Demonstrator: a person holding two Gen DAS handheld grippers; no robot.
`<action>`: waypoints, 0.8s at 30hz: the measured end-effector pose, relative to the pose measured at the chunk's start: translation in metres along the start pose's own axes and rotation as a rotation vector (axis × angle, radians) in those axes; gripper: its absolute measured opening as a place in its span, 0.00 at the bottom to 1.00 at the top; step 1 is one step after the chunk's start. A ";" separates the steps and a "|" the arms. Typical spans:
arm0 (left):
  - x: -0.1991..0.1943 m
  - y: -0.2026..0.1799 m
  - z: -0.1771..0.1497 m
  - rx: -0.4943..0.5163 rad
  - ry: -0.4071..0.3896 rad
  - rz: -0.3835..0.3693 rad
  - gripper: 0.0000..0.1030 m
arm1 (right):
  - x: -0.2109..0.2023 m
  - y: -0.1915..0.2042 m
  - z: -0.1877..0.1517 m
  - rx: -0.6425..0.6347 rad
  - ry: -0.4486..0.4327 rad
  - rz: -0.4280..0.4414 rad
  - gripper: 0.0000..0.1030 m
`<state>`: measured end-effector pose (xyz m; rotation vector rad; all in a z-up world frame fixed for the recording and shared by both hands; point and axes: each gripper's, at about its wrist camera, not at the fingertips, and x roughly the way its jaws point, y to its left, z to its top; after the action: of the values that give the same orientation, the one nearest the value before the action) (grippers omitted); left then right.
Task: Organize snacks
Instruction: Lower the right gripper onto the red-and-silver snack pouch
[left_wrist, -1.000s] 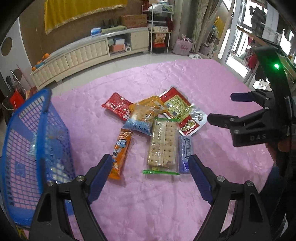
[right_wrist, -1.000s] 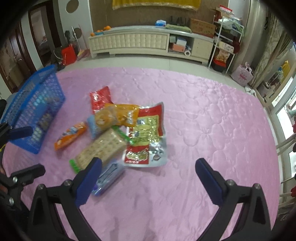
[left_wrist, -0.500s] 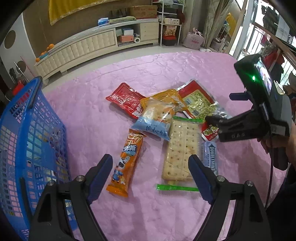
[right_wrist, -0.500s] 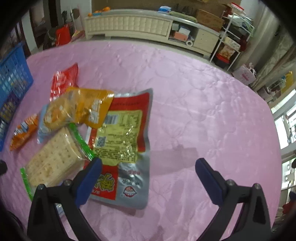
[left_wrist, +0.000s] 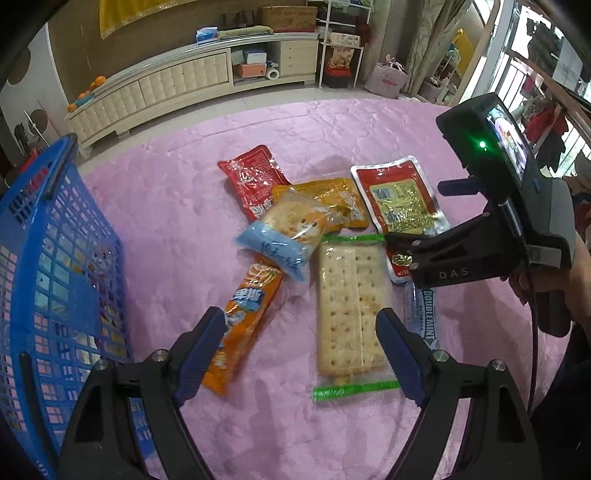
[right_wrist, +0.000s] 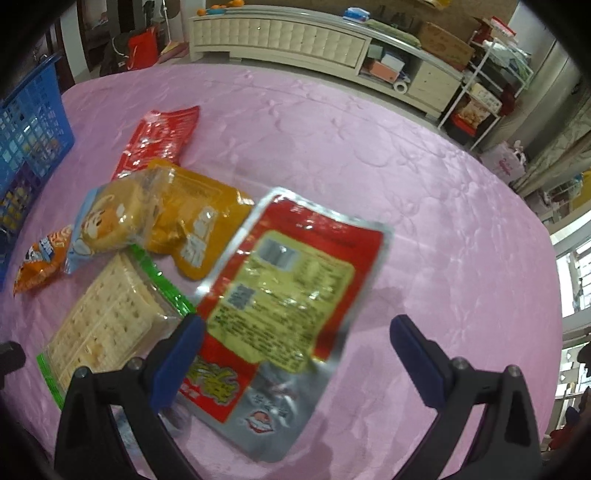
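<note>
The left gripper (left_wrist: 301, 349) stands with its jaws wide apart and nothing between the pads, poised over the near end of the cracker pack (left_wrist: 349, 308). Its left finger overlaps the lower end of the orange stick pack (left_wrist: 240, 325) in the view; whether it touches cannot be told.

The right gripper (right_wrist: 295, 356) is likewise spread open and holds nothing. It hangs over the red-and-silver pouch (right_wrist: 288, 310), its left finger over the pouch's near left edge, its right finger over bare pink cloth (right_wrist: 443, 206). In the left wrist view it reaches in from the right, held by a hand (left_wrist: 550, 280), its tips over the lower part of that pouch.

The snacks lie in a loose heap mid-cloth. A blue-ended bun pack (left_wrist: 286, 236) lies on top of a yellow pouch (left_wrist: 332, 201) and the top of the stick pack. A red pouch (left_wrist: 253, 177) lies at the far side, partly under the yellow one. A gum pack (left_wrist: 424, 321) lies just right of the crackers.

A blue basket (left_wrist: 55, 280) stands at the left edge of the cloth, apart from the heap, with some packets inside.
</note>
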<state>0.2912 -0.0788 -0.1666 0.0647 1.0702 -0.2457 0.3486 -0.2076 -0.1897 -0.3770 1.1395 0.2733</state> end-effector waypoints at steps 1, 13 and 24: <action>0.001 0.000 0.001 -0.006 0.004 -0.006 0.80 | 0.001 -0.002 0.002 0.010 0.006 0.011 0.99; 0.007 0.003 -0.004 -0.047 0.017 -0.043 0.80 | 0.016 -0.031 0.019 0.318 0.136 0.043 0.99; 0.000 0.018 -0.006 -0.079 -0.022 -0.083 0.80 | 0.001 -0.082 -0.005 0.644 0.179 0.117 0.99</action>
<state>0.2902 -0.0605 -0.1706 -0.0531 1.0606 -0.2777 0.3777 -0.2841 -0.1794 0.2398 1.3579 -0.0366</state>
